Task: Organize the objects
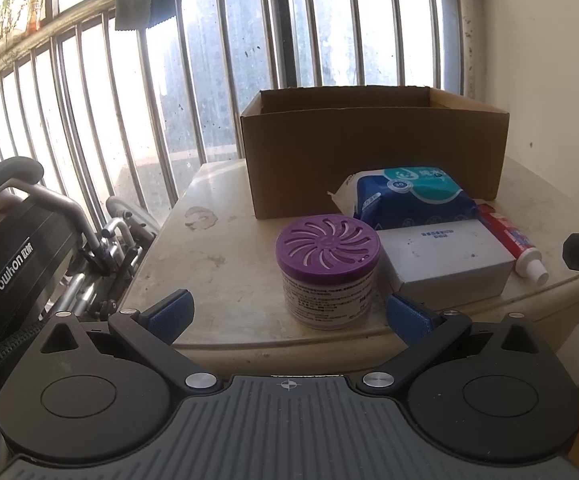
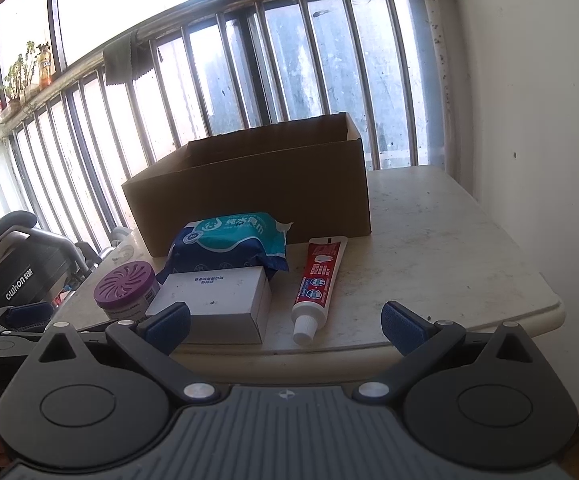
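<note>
Straight ahead of the right hand-held gripper [image 2: 285,322], whose jaws stand wide apart and hold nothing, a red-and-white toothpaste tube [image 2: 318,280] lies flat on the bench [image 2: 449,248]. Its long axis runs away from the gripper, white cap nearest, crimped tail toward the open cardboard box [image 2: 249,188] beyond. The left hand-held gripper [image 1: 289,316] is likewise spread and empty, with a purple-lidded jar [image 1: 327,268] just ahead of it.
</note>
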Tool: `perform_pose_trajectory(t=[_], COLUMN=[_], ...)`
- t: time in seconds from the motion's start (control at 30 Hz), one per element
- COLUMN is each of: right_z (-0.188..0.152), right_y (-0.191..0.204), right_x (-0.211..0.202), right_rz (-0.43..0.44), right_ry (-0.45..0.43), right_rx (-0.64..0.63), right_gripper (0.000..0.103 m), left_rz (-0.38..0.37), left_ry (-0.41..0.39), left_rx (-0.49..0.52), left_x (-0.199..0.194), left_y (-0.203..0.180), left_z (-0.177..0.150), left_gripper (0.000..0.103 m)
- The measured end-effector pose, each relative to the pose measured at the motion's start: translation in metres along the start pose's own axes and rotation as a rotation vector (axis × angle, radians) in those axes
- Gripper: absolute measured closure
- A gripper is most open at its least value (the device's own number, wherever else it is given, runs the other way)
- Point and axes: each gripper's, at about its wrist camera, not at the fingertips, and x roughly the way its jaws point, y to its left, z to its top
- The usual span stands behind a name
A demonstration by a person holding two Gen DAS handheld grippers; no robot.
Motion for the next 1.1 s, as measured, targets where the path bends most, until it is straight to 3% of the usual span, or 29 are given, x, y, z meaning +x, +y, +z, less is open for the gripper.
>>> perform_pose_trajectory(t=[1.1], right_z=[0.0006], right_y=[-0.0014], right_x=[0.0023], right_rz=[0.007], right_ry=[0.007], right_rx=[0.000], right_gripper=[0.000], left_rz=[-0.008], left_ry=[-0.002], left_rx=[-0.010], left_x=[0.0016], left_y=[0.0025], left_z=[-0.0004], left_gripper=[0.000])
